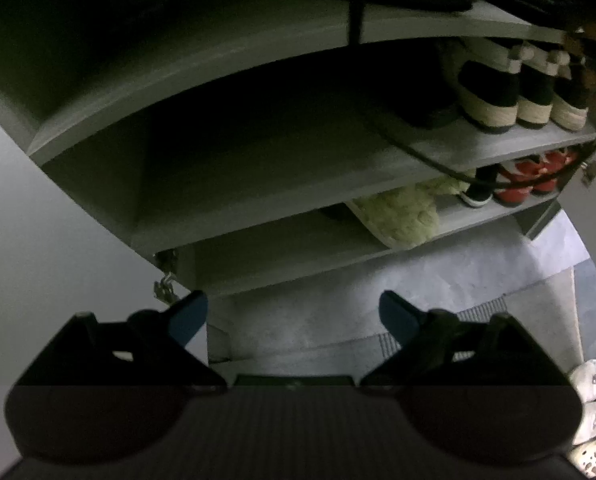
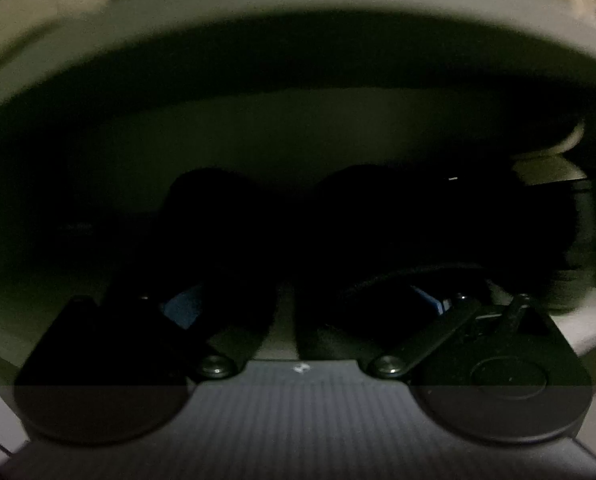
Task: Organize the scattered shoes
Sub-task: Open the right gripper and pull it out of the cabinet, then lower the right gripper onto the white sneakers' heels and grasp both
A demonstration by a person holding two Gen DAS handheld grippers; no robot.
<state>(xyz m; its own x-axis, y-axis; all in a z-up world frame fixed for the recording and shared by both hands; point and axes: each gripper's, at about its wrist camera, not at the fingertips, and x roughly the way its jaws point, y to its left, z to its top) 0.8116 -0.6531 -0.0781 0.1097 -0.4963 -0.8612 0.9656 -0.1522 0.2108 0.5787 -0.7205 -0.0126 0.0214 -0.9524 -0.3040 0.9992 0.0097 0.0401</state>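
In the right wrist view my right gripper (image 2: 306,304) reaches into a dim shelf bay and stands open, its blue pads (image 2: 182,308) wide apart. Two dark shoes (image 2: 218,216) (image 2: 418,220) sit side by side on the shelf board just ahead of the fingers; it is too dark to tell whether they touch the pads. In the left wrist view my left gripper (image 1: 294,312) is open and empty, pointing down at the grey floor (image 1: 338,320) in front of the shoe rack (image 1: 202,92).
The rack holds black rope-soled shoes (image 1: 490,92) on a middle shelf. The shelf below has a fluffy pale-green slipper (image 1: 402,216), a black sneaker (image 1: 478,188) and red shoes (image 1: 538,176). White patterned shoes (image 1: 594,400) lie on the floor at the right.
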